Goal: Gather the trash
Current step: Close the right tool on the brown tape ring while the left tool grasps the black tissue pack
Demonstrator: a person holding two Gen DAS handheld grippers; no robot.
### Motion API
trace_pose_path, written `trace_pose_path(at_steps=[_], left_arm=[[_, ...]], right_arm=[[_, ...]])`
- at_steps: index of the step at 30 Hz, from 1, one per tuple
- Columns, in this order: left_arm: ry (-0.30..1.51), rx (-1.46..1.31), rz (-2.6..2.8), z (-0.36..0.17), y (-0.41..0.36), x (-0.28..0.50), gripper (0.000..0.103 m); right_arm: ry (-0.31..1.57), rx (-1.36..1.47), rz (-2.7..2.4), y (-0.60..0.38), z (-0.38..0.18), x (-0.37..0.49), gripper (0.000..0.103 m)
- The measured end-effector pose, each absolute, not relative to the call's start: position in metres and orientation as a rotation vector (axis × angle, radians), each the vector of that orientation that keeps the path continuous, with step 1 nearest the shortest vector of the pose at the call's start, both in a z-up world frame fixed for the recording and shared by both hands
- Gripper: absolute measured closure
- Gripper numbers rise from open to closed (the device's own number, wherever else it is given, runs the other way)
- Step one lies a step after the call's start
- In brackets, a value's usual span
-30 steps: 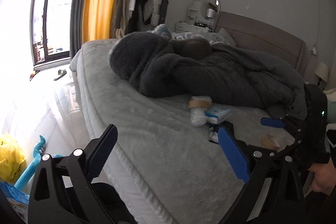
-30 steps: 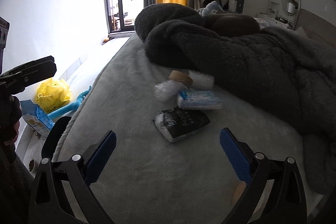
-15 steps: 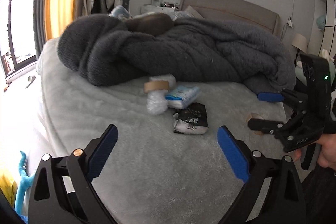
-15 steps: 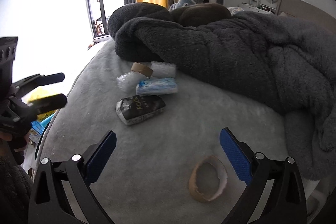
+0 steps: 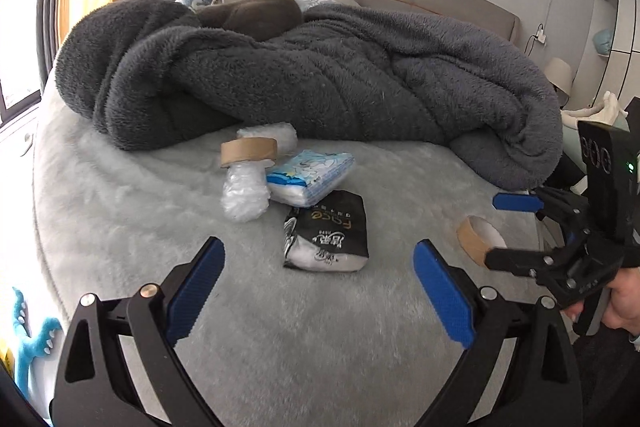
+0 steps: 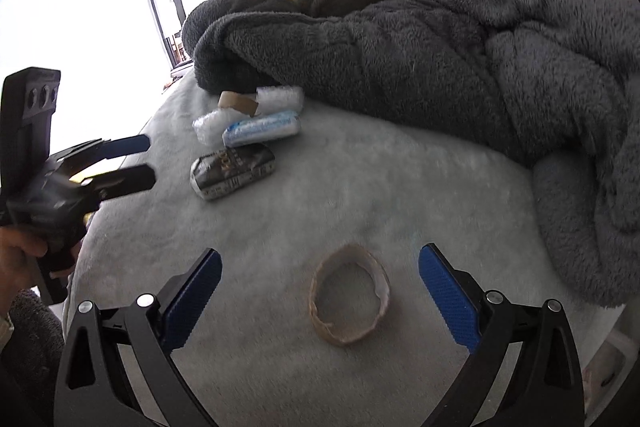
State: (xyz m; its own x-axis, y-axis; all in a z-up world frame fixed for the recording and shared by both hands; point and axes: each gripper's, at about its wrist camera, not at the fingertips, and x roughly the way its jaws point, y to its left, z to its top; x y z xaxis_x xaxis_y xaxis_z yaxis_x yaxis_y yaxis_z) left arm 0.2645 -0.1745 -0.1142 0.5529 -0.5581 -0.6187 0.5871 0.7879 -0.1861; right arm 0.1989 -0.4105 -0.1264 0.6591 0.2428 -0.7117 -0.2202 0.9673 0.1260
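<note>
A small pile of trash lies on the grey bed cover: a black packet (image 5: 326, 237) (image 6: 234, 175), a blue-and-white tissue pack (image 5: 310, 175) (image 6: 262, 129), crumpled bubble wrap (image 5: 244, 193) (image 6: 210, 125) and a brown cardboard tape ring (image 5: 248, 151) (image 6: 236, 101). A squashed cardboard ring (image 5: 474, 241) (image 6: 348, 307) lies apart, near the bed's edge. My left gripper (image 5: 318, 245) (image 6: 146, 161) is open, hovering just short of the black packet. Open as well, my right gripper (image 6: 320, 254) (image 5: 496, 230) hangs over the squashed ring, which shows between its fingers. Neither holds anything.
A bulky dark grey fleece blanket (image 5: 320, 75) (image 6: 440, 59) is heaped right behind the pile and curls round the bed's right side. The bed cover (image 5: 120, 227) drops off at the left, where a blue toy (image 5: 32, 339) lies on the floor. A person's hands grip both handles.
Both views have swung toward the bed's middle. The trash pile now sits ahead of my left gripper, and the squashed ring has come in between my right gripper's fingers.
</note>
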Motion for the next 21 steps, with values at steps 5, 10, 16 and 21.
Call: trace_pose_path(at_steps=[5,10,16,21], left_arm=[[0.736,0.053,-0.674,-0.121,-0.183,0.275,0.007],[0.773,0.074,-0.676,-0.132,-0.196,0.284,0.008],[0.821,0.090,-0.681,-0.144,-0.208,0.294,0.016],[0.847,0.077,-0.685,-0.148,-0.211,0.299,0.019]], right_arm=[[0.838,0.041,0.270,-0.420,-0.134,0.196,0.004],[0.865,0.070,0.298,-0.429,-0.143,0.192,0.032],[0.855,0.066,0.331,-0.430,-0.144,0.188,0.043],[0.864,0.071,0.327,-0.431,-0.145,0.188,0.047]])
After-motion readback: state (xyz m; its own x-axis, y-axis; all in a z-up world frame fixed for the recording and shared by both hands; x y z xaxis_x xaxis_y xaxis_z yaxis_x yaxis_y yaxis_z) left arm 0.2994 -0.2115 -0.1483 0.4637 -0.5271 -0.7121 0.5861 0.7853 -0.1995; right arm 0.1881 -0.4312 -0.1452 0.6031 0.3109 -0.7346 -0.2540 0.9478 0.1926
